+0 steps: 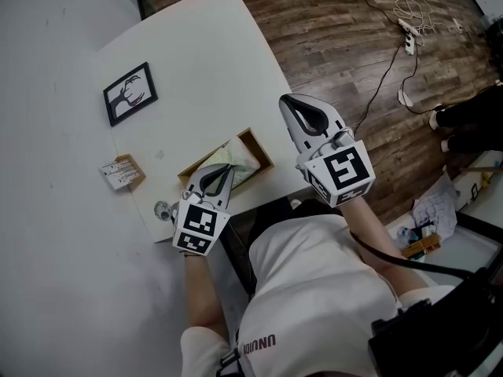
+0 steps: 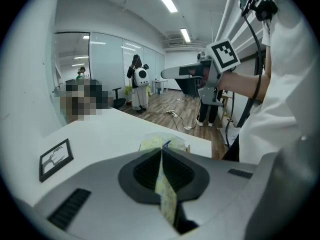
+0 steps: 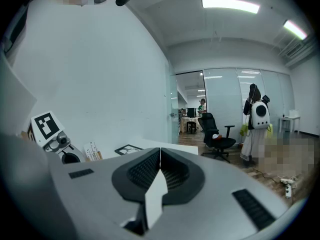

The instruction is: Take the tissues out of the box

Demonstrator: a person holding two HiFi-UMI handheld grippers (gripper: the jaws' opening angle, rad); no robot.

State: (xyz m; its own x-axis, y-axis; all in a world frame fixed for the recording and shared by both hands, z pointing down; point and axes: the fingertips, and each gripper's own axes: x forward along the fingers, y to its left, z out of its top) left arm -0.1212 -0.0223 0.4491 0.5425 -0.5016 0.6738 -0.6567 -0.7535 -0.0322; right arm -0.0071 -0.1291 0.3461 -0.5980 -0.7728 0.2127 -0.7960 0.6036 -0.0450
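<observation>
Left gripper [image 1: 219,173], jaws pinched on a yellowish tissue [image 2: 166,189], hung just above the box [image 1: 262,149], apparently to draw the sheet free.

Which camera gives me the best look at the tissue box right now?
Head view: it looks down into the open box, tissues inside, left gripper over it. Left gripper view shows only the tissues' top and a sliver of box rim beyond the shut jaws. Right gripper view misses it.

no print reads clearly; the dark lettering on the white shirt [image 1: 259,342] is illegible.
</observation>
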